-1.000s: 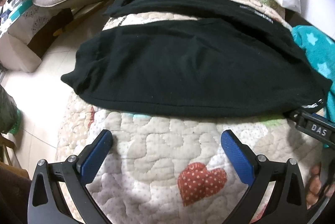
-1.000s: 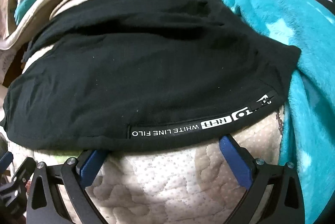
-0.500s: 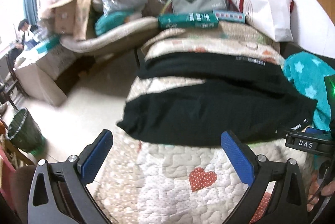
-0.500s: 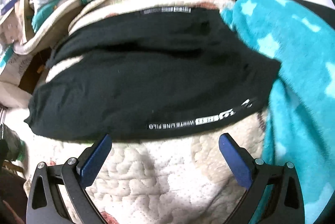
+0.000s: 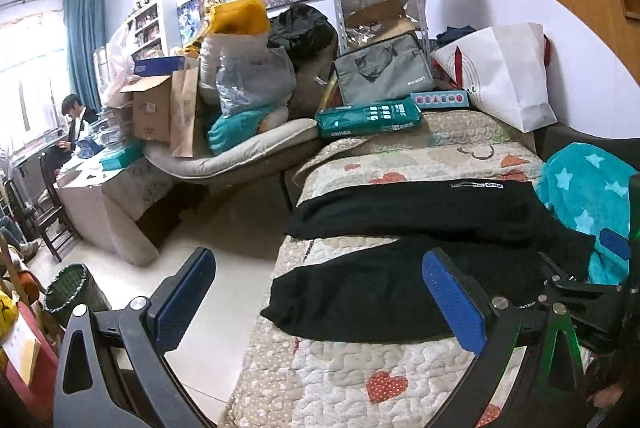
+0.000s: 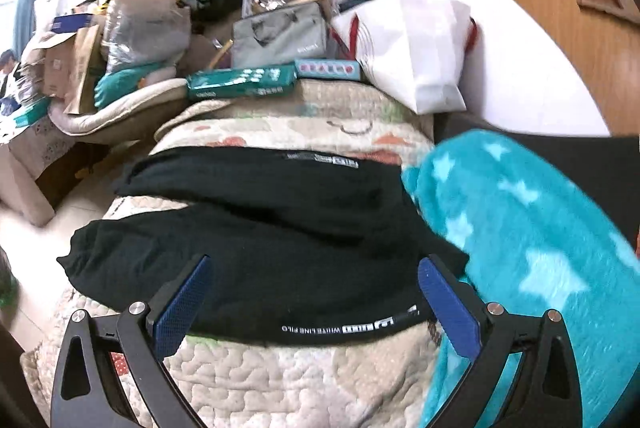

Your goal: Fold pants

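Black pants [image 6: 256, 252] lie spread on the quilt [image 6: 280, 380], legs apart. Left gripper [image 5: 320, 302] and right gripper [image 6: 316, 302] hover above, jaws wide apart.

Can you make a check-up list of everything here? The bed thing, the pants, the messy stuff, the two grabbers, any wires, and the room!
Surface: quilted heart-print cover, pants on top.
Job's things: black pants spread out, both legs apart, not folded.
Clutter: teal star blanket touching the pants; green packet; white bag; grey bag.
Grippers: left tool open, empty; right tool open, empty, above the pants.
Cables: nothing seen.
Surroundings: boxes, bin, seated person.
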